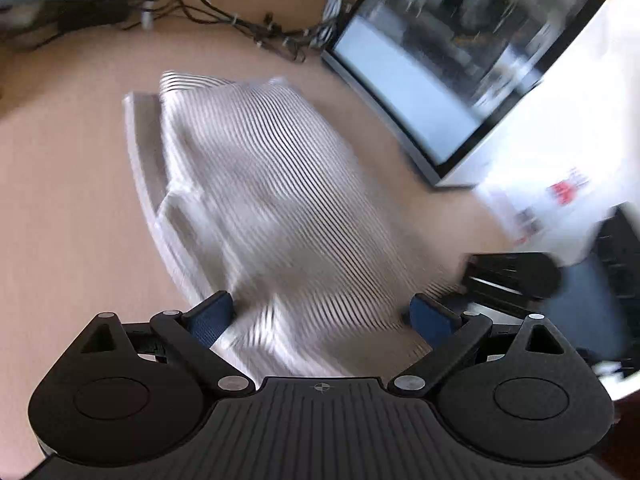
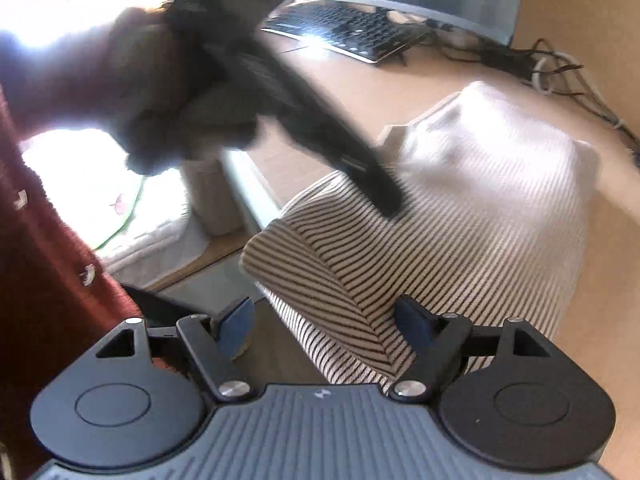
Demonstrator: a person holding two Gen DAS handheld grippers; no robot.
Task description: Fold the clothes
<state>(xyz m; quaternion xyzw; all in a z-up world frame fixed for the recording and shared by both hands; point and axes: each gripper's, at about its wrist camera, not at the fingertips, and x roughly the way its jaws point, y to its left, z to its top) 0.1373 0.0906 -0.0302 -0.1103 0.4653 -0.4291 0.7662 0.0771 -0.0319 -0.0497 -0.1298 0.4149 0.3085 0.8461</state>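
Observation:
A white garment with thin dark stripes (image 1: 276, 200) lies partly folded on the wooden desk, blurred by motion. It also shows in the right wrist view (image 2: 460, 208). My left gripper (image 1: 322, 316) is open, its blue pads (image 1: 210, 318) spread over the garment's near edge. My right gripper (image 2: 326, 328) is open, with a folded corner of the garment between its pads (image 2: 412, 326). The left gripper crosses the right wrist view as a dark blurred shape (image 2: 320, 132), its tip down on the cloth.
A monitor (image 1: 452, 64) stands at the desk's right, with cables (image 1: 256, 28) behind the garment. A keyboard (image 2: 340, 28) lies at the back. The desk edge (image 2: 248, 184) runs left of the garment, with a white mat on the floor below (image 2: 132, 216).

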